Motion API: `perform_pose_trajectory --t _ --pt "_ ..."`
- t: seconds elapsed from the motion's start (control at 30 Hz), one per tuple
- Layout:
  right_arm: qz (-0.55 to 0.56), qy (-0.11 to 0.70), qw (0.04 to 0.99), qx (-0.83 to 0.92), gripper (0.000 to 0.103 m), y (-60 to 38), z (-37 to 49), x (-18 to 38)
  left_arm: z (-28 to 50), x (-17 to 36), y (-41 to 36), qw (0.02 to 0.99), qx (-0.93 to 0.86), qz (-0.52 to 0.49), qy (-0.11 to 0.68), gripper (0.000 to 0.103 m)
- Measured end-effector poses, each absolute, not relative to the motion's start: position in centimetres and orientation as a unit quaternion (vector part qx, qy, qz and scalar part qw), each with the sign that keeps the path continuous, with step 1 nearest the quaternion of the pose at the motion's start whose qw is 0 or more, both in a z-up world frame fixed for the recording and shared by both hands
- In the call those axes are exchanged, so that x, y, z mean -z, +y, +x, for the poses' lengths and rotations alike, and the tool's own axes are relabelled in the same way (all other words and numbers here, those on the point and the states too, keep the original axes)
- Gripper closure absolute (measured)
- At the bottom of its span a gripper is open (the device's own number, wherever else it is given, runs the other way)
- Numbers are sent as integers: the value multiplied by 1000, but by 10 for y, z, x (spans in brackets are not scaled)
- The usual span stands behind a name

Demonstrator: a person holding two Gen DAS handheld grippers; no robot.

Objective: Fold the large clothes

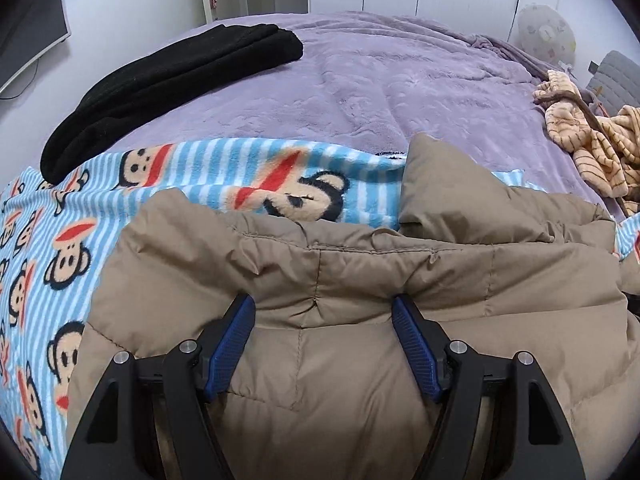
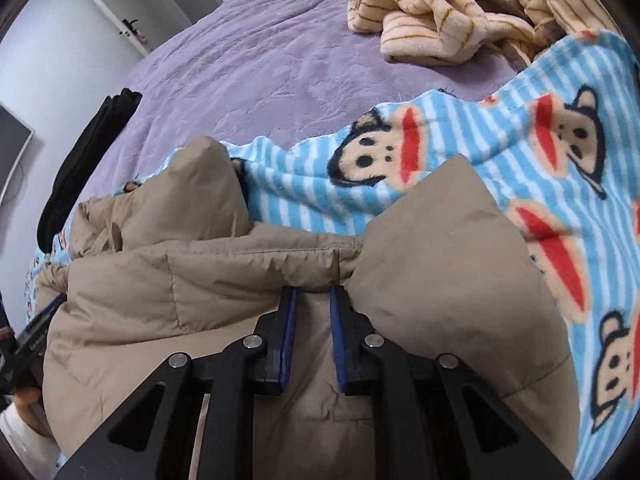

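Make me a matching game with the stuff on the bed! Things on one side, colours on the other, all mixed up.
Things:
1. puffy jacket
2. folded clothes at the far left
3. monkey blanket
4. bedspread

Colours:
A. purple
B. blue and white stripes
C. tan
D. black

Pairs: 1-C, 2-D, 3-B, 4-A

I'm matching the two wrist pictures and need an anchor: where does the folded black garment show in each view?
Left wrist: the folded black garment lies upper left, on the purple bedspread, its near end over the monkey-print blanket.
Right wrist: a narrow dark strip at the left edge.
Shared landmark: the striped beige garment, heaped on the bedspread.
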State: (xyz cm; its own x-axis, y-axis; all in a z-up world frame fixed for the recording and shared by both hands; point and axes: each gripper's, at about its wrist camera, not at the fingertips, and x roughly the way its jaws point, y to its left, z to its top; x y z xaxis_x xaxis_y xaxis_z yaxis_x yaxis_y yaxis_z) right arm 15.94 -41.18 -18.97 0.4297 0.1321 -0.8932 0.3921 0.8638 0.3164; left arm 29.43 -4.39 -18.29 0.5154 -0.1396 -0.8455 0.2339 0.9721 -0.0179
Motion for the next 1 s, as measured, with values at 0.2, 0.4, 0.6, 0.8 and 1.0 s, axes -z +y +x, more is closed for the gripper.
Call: perform_pose_trajectory --t 0.2,0.4,0.6,0.8,1.0 --pt "255 520 809 98 95 -419 173 206 303 183 -43 867 110 49 484 29" --pt "278 517 801 121 95 -432 161 190 296 159 -9 884 64 71 457 29" --pt "253 503 804 192 90 -452 129 166 303 168 42 874 6 70 481 21" --pt "329 484 782 216 86 -471 102 151 278 148 57 871 -1 54 489 21" --pt "295 479 807 179 43 -431 57 116 214 131 54 856 42 58 512 21"
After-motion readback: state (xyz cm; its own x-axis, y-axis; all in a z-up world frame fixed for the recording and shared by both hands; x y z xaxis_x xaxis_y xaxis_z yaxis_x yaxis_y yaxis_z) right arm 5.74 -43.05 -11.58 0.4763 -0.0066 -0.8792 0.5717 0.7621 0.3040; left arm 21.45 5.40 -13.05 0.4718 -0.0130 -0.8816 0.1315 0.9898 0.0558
